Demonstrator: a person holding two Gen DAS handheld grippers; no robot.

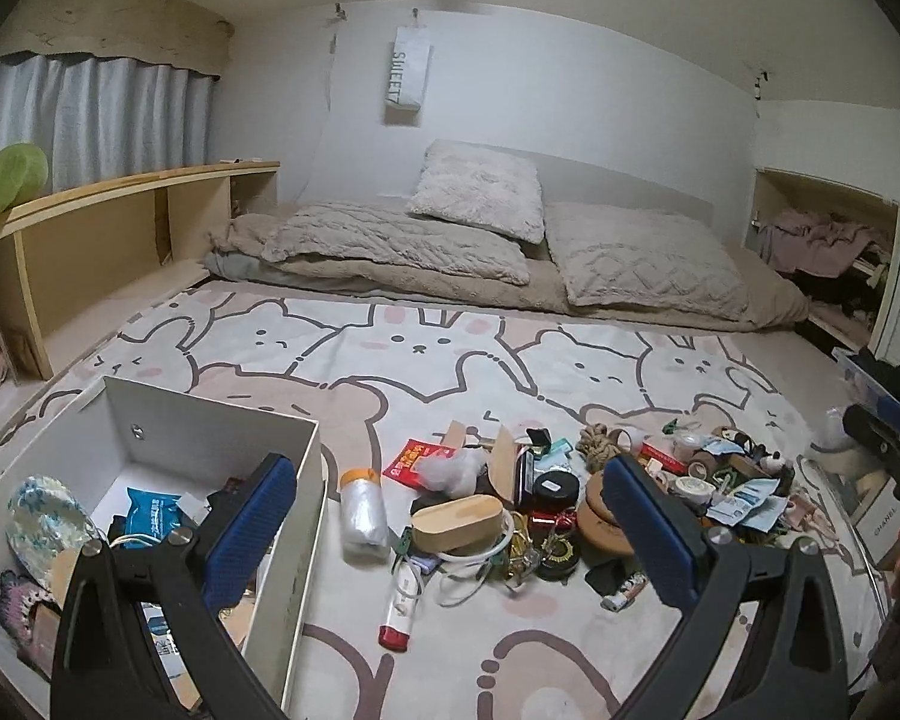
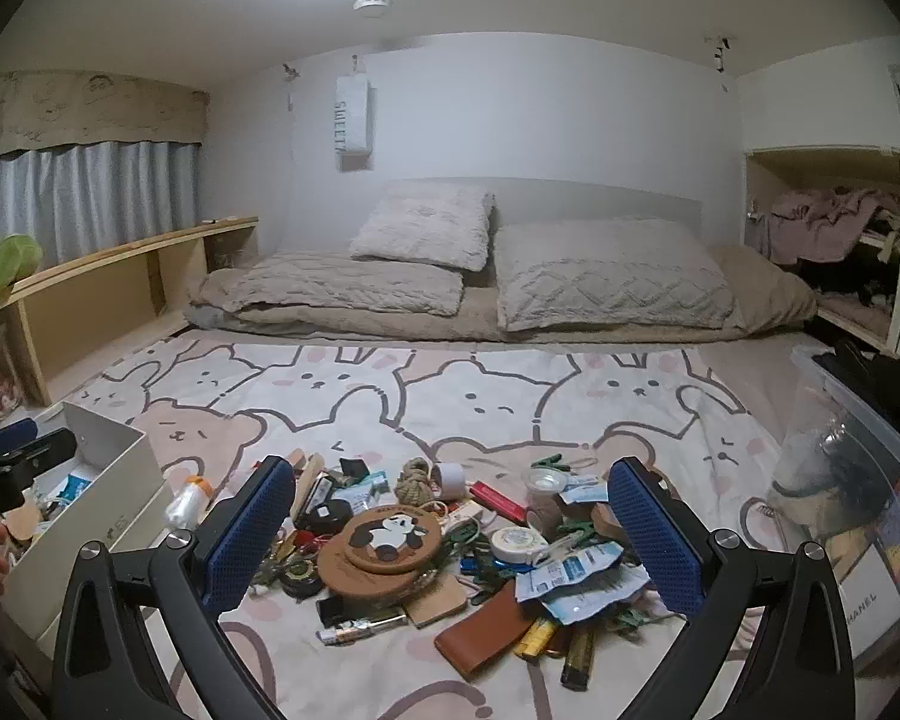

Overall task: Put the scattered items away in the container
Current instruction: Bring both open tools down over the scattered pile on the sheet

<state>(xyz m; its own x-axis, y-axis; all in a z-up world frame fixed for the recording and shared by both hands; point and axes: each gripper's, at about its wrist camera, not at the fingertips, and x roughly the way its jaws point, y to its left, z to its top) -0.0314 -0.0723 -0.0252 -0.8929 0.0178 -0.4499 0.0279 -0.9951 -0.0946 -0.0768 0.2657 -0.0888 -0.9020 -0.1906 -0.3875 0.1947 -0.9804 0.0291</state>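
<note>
A white box (image 1: 309, 480) stands on the bed at the left, holding a blue packet (image 1: 150, 510), a patterned pouch and other small things. My left gripper (image 1: 450, 471) is open and empty, its left finger over the box's right wall and its right finger over the pile. The scattered pile holds a wooden oval case (image 1: 456, 519), a clear bottle with an orange cap (image 1: 363, 510) and a red-capped tube (image 1: 397, 606). My right gripper (image 2: 450, 474) hangs open and empty above the pile, over a round panda coaster (image 2: 384, 540), a brown leather case (image 2: 486, 624) and a rope knot (image 2: 414, 483). The white box (image 2: 120, 456) lies to its left.
The rabbit-print sheet (image 2: 450, 384) covers the bed, with pillows (image 2: 606, 282) and a folded blanket at the far end. A wooden shelf (image 1: 120, 228) runs along the left. A clear plastic bin (image 2: 858, 438) and a white labelled box (image 2: 870, 606) sit at the right edge.
</note>
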